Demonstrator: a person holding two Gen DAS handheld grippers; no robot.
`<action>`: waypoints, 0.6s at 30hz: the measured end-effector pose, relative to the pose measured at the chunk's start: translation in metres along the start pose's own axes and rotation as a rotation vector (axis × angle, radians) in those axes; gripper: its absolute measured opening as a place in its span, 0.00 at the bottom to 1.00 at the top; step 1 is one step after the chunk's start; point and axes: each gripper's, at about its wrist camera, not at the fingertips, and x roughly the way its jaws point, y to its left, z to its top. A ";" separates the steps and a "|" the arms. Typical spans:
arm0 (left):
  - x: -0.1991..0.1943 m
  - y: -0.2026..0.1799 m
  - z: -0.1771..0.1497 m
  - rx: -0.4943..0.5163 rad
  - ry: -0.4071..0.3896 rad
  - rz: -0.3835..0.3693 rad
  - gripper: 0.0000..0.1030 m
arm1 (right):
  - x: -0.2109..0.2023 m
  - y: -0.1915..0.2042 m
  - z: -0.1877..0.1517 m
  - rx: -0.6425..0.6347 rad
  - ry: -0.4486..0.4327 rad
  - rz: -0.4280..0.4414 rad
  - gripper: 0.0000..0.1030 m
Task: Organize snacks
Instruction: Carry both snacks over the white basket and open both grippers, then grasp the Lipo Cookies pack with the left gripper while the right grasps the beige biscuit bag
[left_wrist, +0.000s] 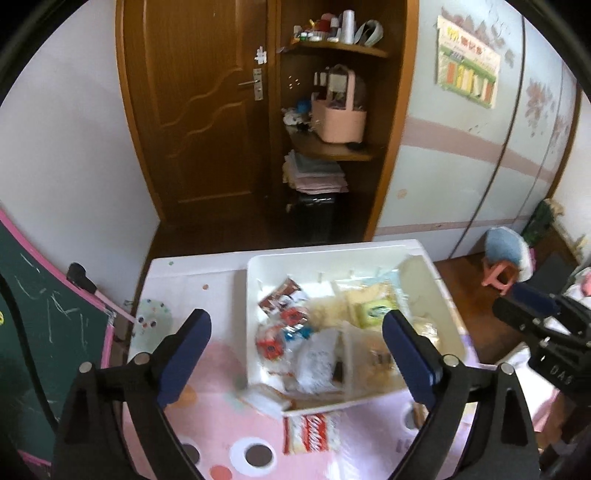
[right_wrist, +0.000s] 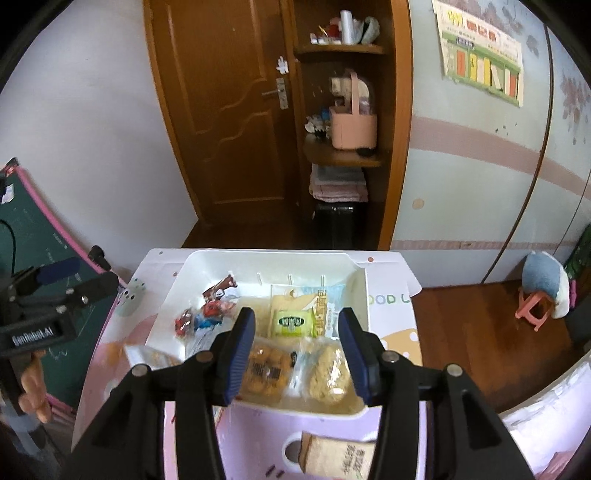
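Note:
A white bin (left_wrist: 448, 314) (right_wrist: 360, 288) sits on the pink table and holds several snack packets: red candies (left_wrist: 271, 341) (right_wrist: 184, 321), a green packet (left_wrist: 373, 310) (right_wrist: 293, 323), a brown packet (left_wrist: 282, 295) and biscuit packs (right_wrist: 264, 371). A red-and-white packet (left_wrist: 314, 432) lies on the table in front of the bin. A tan packet (right_wrist: 336, 456) lies at the near edge. My left gripper (left_wrist: 295, 354) is open and empty above the bin's front. My right gripper (right_wrist: 297, 354) is open and empty over the biscuit packs.
The pink cartoon table mat (left_wrist: 221, 424) covers the table. A green chalkboard (left_wrist: 33, 314) stands at the left. A wooden door (left_wrist: 207, 110) and corner shelves (left_wrist: 332, 147) are behind. A pink stool with a blue cushion (right_wrist: 543, 291) stands on the floor at the right.

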 end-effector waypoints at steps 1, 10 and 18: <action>-0.010 -0.001 -0.004 0.001 -0.010 -0.014 0.94 | -0.008 0.000 -0.005 -0.005 -0.011 -0.001 0.53; -0.064 -0.020 -0.055 0.096 -0.045 -0.066 0.99 | -0.058 -0.017 -0.055 -0.059 -0.052 0.027 0.66; -0.060 -0.031 -0.124 0.164 0.044 -0.128 0.99 | -0.049 -0.030 -0.096 -0.209 -0.012 0.081 0.75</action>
